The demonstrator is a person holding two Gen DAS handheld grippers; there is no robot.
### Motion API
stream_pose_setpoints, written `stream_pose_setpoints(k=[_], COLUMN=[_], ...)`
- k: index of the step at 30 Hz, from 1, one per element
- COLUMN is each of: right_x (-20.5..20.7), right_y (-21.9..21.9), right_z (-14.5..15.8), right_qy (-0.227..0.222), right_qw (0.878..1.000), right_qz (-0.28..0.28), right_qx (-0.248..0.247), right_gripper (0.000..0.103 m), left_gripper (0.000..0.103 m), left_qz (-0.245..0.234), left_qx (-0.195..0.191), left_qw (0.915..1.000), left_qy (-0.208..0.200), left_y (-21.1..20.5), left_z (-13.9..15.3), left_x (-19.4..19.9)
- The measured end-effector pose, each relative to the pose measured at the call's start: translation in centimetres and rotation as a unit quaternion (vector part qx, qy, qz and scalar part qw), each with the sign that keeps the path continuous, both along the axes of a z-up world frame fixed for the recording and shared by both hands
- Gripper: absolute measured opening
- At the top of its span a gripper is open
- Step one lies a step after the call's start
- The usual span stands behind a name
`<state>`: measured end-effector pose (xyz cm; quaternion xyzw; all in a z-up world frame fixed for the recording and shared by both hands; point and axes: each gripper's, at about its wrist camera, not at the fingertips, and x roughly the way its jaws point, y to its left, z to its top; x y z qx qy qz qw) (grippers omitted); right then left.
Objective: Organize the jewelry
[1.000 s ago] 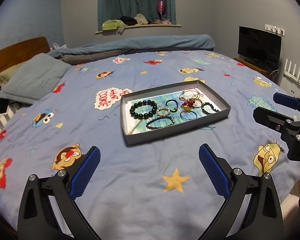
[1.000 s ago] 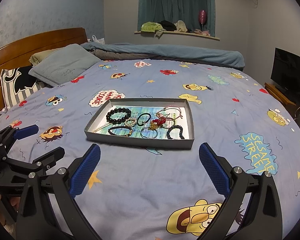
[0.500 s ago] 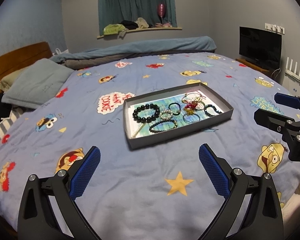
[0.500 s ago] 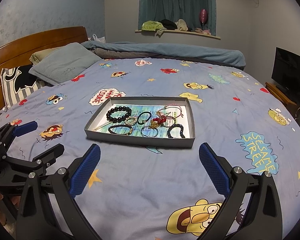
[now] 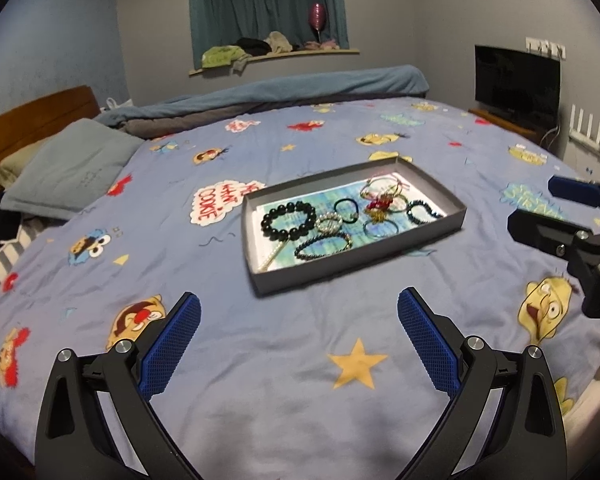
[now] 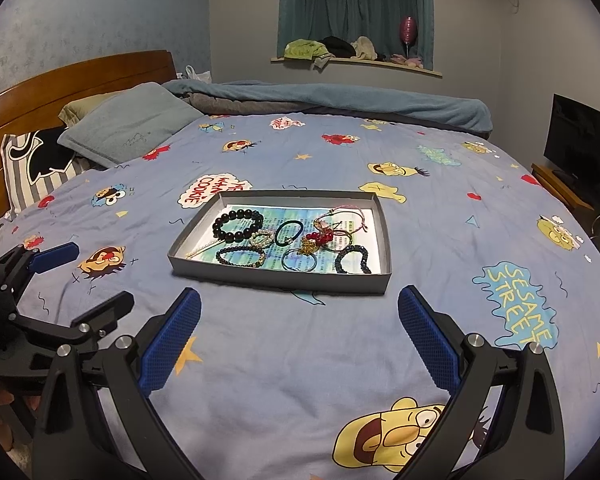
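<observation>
A shallow grey tray (image 5: 340,270) (image 6: 276,278) lies on the blue cartoon bedspread and holds several bracelets and hair ties. A large black bead bracelet (image 5: 288,220) (image 6: 238,224) sits at its left. A red and gold tangle (image 5: 380,204) (image 6: 320,238) sits near its middle. My left gripper (image 5: 299,332) is open and empty, short of the tray's near edge. My right gripper (image 6: 299,332) is open and empty, also short of the tray. Each gripper shows at the edge of the other's view: the right (image 5: 556,216), the left (image 6: 80,280).
Pillows (image 6: 128,128) and a wooden headboard (image 6: 72,80) lie at the left. A rolled blue blanket (image 6: 340,100) runs along the far side. A TV (image 5: 516,80) stands at the right. A window ledge (image 6: 356,60) holds clothes.
Both grippers have moved slightly; the tray sits a little higher and farther in the left wrist view. Both stay open and empty.
</observation>
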<state>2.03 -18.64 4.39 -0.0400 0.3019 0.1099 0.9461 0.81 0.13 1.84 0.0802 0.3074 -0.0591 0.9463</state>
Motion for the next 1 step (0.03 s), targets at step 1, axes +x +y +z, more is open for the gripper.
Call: stream_pose_setpoints(k=[1], right_x=[0.03], right_y=[-0.04], right_z=[-0.06], right_qy=[0.0], right_qw=[1.0], right_qz=[0.0], right_qx=[0.0], right_gripper=[0.097], left_gripper=[0.098], left_qz=[-0.001], left_qx=[0.002], left_qw=[1.0], left_qy=[0.001], left_y=[-0.07], left_z=[-0.04], left_x=[0.02])
